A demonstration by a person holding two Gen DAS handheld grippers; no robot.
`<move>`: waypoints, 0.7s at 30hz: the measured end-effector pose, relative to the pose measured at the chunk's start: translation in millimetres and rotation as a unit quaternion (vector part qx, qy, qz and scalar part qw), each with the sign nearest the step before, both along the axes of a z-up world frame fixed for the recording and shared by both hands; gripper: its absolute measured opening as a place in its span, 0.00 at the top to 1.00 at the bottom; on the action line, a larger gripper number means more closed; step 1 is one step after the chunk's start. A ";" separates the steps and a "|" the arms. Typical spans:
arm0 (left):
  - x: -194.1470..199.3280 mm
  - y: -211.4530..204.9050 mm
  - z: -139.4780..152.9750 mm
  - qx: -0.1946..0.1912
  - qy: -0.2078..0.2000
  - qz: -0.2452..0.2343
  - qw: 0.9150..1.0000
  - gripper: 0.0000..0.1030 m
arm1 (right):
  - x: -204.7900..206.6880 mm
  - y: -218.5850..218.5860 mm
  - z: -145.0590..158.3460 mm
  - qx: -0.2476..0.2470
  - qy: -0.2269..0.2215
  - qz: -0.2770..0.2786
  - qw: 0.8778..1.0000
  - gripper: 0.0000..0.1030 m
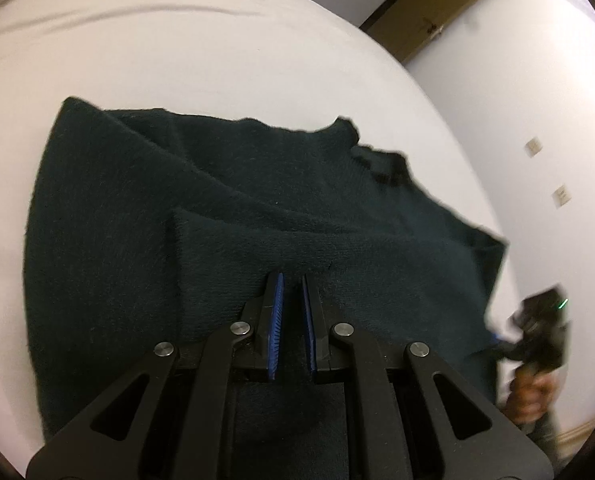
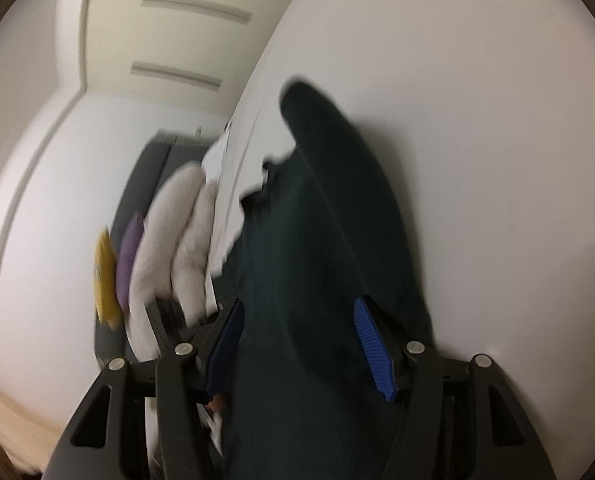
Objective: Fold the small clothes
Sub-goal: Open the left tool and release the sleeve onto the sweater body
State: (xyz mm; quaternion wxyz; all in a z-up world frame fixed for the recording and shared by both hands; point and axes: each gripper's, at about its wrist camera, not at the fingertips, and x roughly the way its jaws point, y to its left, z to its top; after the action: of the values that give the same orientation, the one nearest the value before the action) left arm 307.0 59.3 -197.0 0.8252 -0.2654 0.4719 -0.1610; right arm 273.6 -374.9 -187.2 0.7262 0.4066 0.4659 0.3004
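A dark green knitted garment (image 1: pixel 225 208) lies on a white bed (image 1: pixel 177 60), partly folded over itself. My left gripper (image 1: pixel 292 280) is shut on a fold of the garment, its blue pads pinching the cloth near the lower middle. In the right wrist view the same garment (image 2: pixel 329 220) runs up from between my fingers. My right gripper (image 2: pixel 297 308) is open, its blue pads wide apart on either side of the cloth. The right gripper and the hand holding it show blurred at the left wrist view's right edge (image 1: pixel 537 328).
The white bed sheet (image 2: pixel 477 120) surrounds the garment. White pillows (image 2: pixel 177 240) with a purple (image 2: pixel 127 256) and a yellow cushion (image 2: pixel 105 280) lie beyond the bed's edge. A white wall (image 1: pixel 537 100) and brown door (image 1: pixel 437 4) stand past the bed.
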 end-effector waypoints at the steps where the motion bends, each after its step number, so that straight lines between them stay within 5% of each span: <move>1: 1.9 9.7 5.3 -0.014 -0.002 0.008 1.000 0.91 | -3.5 0.2 1.3 -0.009 -0.009 0.004 1.000 0.42; 7: -3.1 96.5 24.5 -0.065 -0.027 0.104 0.992 0.91 | 2.4 -8.7 -8.0 0.017 0.024 -0.005 1.000 0.48; 12: 2.4 100.7 19.5 -0.035 -0.024 0.088 0.995 0.91 | 3.6 -2.7 -7.1 0.006 0.012 -0.004 1.000 0.48; 15: 15.4 87.1 -7.5 0.000 0.008 0.082 0.997 0.91 | 2.6 -8.2 -10.2 0.016 0.013 -0.007 1.000 0.51; 18: 18.2 99.0 -34.3 -0.073 0.016 0.103 0.992 0.94 | 2.0 -12.5 -14.6 0.022 0.015 -0.009 1.000 0.63; 21: 22.4 101.1 -33.1 -0.094 0.023 0.103 0.990 0.95 | 1.1 -19.5 -23.9 0.024 0.026 -0.018 0.999 0.84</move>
State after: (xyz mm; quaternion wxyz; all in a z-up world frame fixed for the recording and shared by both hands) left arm 329.4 160.4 -230.1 0.7977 -0.3923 0.4439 -0.1127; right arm 274.7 -394.4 -211.1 0.7094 0.4394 0.4698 0.2879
